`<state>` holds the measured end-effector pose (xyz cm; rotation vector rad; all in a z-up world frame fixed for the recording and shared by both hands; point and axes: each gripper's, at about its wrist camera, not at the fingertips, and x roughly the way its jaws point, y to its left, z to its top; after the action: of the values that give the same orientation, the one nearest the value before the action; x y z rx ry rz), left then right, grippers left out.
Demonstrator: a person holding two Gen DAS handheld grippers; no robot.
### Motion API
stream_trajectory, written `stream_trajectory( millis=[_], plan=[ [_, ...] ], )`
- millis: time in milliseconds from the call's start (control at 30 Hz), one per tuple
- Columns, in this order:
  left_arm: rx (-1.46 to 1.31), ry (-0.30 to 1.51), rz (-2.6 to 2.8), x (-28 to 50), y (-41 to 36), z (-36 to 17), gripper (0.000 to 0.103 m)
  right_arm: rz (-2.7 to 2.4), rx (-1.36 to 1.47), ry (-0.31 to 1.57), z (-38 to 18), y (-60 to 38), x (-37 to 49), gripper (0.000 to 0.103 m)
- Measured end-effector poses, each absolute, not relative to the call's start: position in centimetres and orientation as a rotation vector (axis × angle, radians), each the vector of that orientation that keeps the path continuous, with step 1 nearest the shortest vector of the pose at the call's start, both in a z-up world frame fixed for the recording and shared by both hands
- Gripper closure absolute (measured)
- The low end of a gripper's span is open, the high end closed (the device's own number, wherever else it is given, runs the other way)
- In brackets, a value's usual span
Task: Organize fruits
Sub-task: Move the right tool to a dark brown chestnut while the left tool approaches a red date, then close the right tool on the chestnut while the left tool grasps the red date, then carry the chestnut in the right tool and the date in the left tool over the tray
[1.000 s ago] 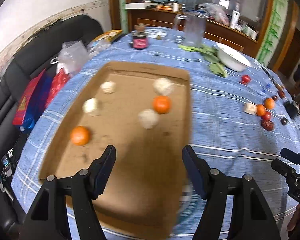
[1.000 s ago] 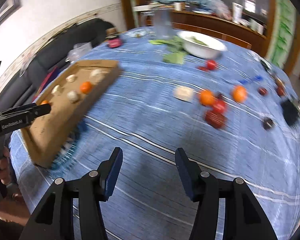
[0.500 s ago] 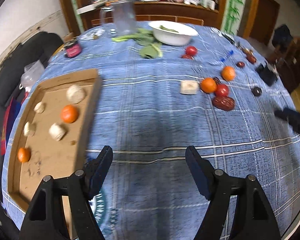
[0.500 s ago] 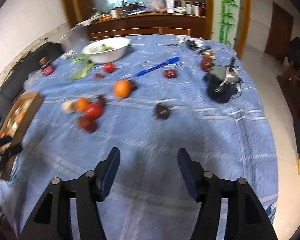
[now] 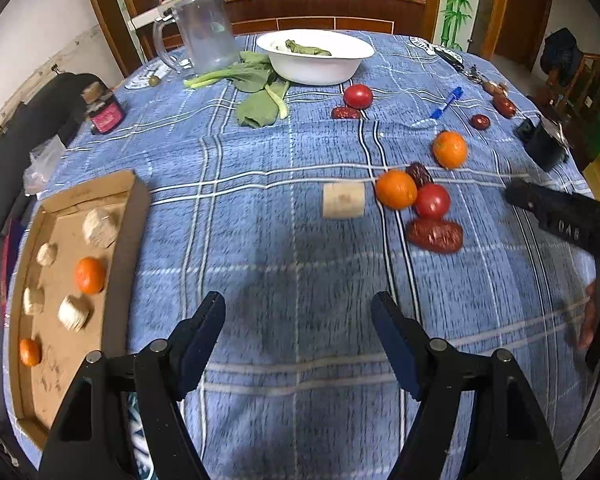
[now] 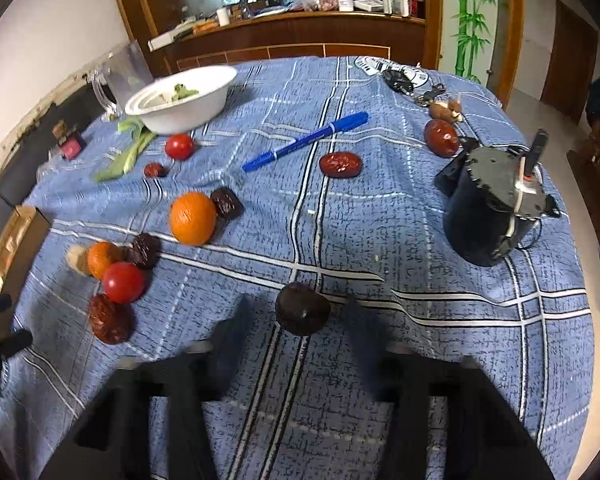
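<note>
A cardboard tray at the left holds two oranges and several pale lumps. Loose on the blue checked cloth lie oranges, tomatoes, red dates and a pale block. My left gripper is open and empty above bare cloth. My right gripper is open, with a dark round fruit lying between its blurred fingertips. An orange, tomato and dates lie around it.
A white bowl, leafy greens, a clear jug and a small jar stand at the back. A blue pen and a black device lie at the right. A dark sofa is left.
Both grippers swung right, away from the tray. My right gripper dropped low and forward to the dark fruit, which now sits between its fingers.
</note>
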<state>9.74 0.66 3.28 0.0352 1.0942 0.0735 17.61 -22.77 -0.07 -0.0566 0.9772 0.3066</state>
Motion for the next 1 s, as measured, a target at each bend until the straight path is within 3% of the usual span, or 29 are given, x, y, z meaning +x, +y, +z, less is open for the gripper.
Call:
stream_trajectory(
  millis=[33,367,567,600,633,1000],
  plan=[
    [0.018,1.103,0.067,10.3,0.6,3.1,0.029,0.312,-0.069,0.974,-0.1,-22.6,17.7,0.076],
    [-0.129,1.141,-0.06,13.1,-3.5,1.3,0.029,0.348,0.01,0.959,0.9,-24.9,16.6,0.076],
    [-0.079,1.11,-0.048,14.6,-6.5,0.2,0.029,0.36,0.033,0.97,0.7,-25.3,16.4,0.076],
    [-0.086,1.108,-0.052,14.7,-6.6,-0.1,0.037,0.359,0.033,0.969,0.7,-25.4,16.3,0.076],
    [-0.081,1.082,-0.043,14.7,-6.6,-0.1,0.058,0.358,0.032,0.969,0.7,-25.4,16.2,0.076],
    [-0.088,1.051,-0.094,11.4,-4.6,1.9,0.059,0.346,0.005,0.941,1.7,-25.4,13.8,0.076]
  ],
)
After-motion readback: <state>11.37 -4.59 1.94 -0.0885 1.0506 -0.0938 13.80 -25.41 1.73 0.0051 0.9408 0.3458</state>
